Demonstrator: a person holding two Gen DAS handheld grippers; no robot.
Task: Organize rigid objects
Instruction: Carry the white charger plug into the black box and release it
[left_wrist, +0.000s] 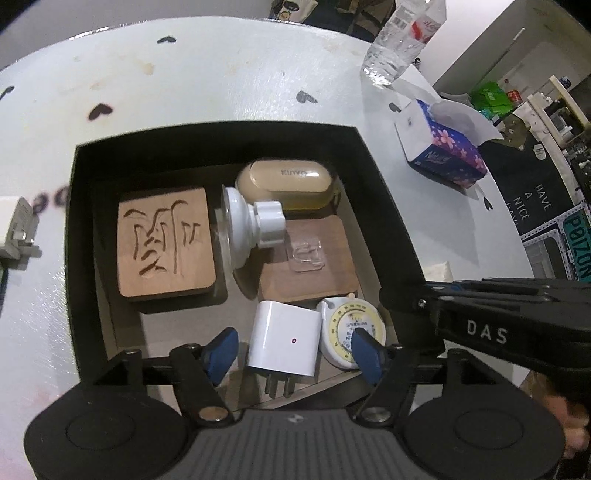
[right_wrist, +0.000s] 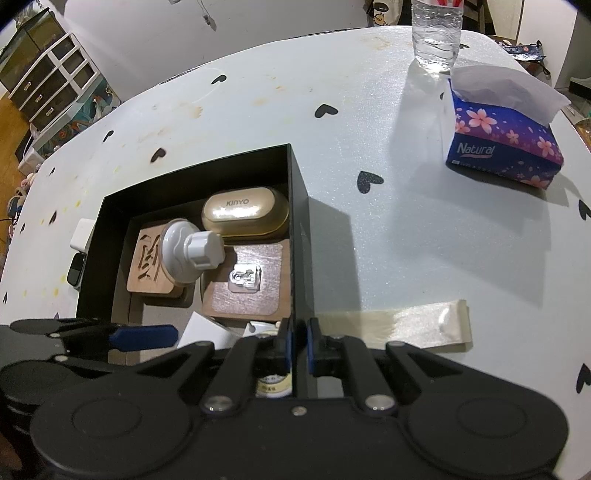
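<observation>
Now — left gripper (left_wrist: 291, 350) jaws wide, charger (left_wrist: 282, 341) loose between them in box (right_wrist: 299, 206), prongs toward camera | right gripper (right_wrist: 298, 345) clamped on box wall

Matt black box (left_wrist: 388, 206) holds carved wood coaster (left_wrist: 166, 247) and glossy white plastic charger (left_wrist: 282, 341).

Clear plastic water bottle (right_wrist: 437, 35) beyond the black open-topped box (right_wrist: 297, 206): top cropped. Round white tape measure (right_wrist: 271, 384) inside the box: mostly hidden behind the right tool (right_wrist: 298, 345).
</observation>
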